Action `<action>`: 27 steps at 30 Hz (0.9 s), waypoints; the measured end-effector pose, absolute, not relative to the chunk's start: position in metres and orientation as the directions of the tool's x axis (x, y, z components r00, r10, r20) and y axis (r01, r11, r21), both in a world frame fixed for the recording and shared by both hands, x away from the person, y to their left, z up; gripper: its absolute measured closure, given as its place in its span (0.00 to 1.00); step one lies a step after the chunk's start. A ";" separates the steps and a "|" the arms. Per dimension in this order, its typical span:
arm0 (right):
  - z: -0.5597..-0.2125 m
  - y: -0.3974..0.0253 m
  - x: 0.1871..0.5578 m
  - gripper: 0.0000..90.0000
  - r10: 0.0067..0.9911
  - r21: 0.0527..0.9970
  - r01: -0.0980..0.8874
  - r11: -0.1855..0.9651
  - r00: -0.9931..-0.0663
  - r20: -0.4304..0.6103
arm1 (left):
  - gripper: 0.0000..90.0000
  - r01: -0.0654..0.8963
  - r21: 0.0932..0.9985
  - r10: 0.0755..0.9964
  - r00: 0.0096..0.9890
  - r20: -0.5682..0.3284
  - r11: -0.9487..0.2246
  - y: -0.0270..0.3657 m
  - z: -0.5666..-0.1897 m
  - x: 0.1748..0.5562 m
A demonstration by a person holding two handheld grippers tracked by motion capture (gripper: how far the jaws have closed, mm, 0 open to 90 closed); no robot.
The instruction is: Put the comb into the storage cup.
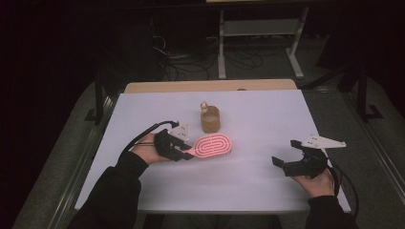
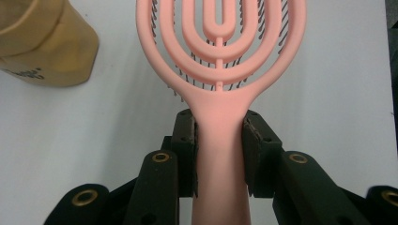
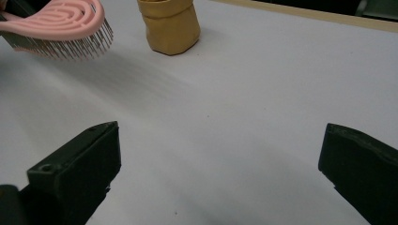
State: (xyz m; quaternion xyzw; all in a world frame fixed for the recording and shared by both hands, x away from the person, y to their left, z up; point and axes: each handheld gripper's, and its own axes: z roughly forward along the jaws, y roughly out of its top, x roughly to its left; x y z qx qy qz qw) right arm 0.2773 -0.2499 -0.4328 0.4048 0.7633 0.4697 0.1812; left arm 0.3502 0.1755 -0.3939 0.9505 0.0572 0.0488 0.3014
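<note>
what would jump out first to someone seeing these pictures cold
The pink hairbrush stands out at the middle of the white table, its handle clamped in the left hand-held gripper and its bristles pointing down, raised off the surface in the right gripper view. Just behind it stands a small tan bottle. The right hand-held gripper waits near the table's right edge, jaws wide apart and holding nothing.

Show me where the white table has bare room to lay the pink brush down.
Bare surface lies between the hairbrush and the open right gripper, and along the table's far right beyond the brown bottle. It is tightest around the left gripper, brush and bottle, left of centre.
</note>
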 end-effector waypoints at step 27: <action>-0.431 -0.252 0.277 0.00 0.786 0.868 0.449 0.211 -0.606 0.122 | 0.77 0.059 0.578 0.168 0.976 0.136 -0.814 0.188 -0.345 0.360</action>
